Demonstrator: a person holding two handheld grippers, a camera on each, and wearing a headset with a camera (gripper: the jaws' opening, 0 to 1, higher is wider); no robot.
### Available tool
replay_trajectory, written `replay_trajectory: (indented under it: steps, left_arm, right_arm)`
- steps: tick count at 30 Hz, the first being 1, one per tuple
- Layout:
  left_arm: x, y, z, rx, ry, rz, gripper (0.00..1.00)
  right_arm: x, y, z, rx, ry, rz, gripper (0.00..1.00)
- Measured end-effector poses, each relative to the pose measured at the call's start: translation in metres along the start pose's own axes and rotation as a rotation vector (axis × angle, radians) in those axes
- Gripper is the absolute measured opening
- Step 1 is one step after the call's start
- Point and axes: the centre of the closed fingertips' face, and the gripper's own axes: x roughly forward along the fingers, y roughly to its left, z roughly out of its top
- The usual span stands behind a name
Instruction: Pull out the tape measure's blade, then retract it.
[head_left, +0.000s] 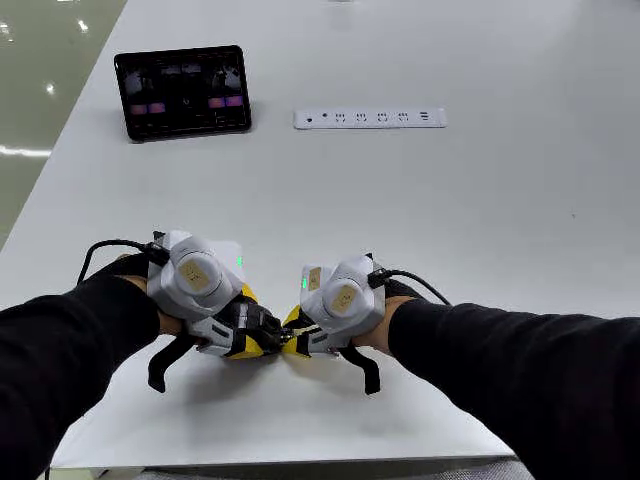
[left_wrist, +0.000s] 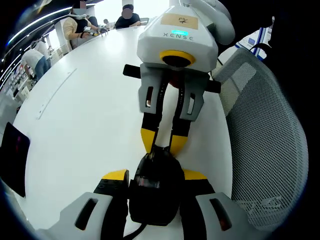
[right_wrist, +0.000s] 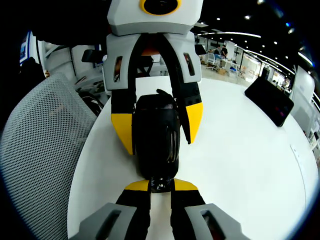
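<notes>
Black tape measure, a hard, compact case likely weighty for its size, sits at six o'clock on the white worktop, clamped across its flanks by the left claw. The right claw is pinched shut on the blade tip. The thin, springy blade probably wants a straight, firm pull. A tablet stands at eleven o'clock.
</notes>
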Motion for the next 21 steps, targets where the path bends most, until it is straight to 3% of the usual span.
replay_trajectory:
  steps: [21]
  left_arm:
    - [0.0004, 0.001, -0.002, -0.008, 0.005, -0.011, 0.34]
  right_arm:
    - [-0.0038, -0.0008, -0.0019, -0.008, -0.005, 0.02, 0.11]
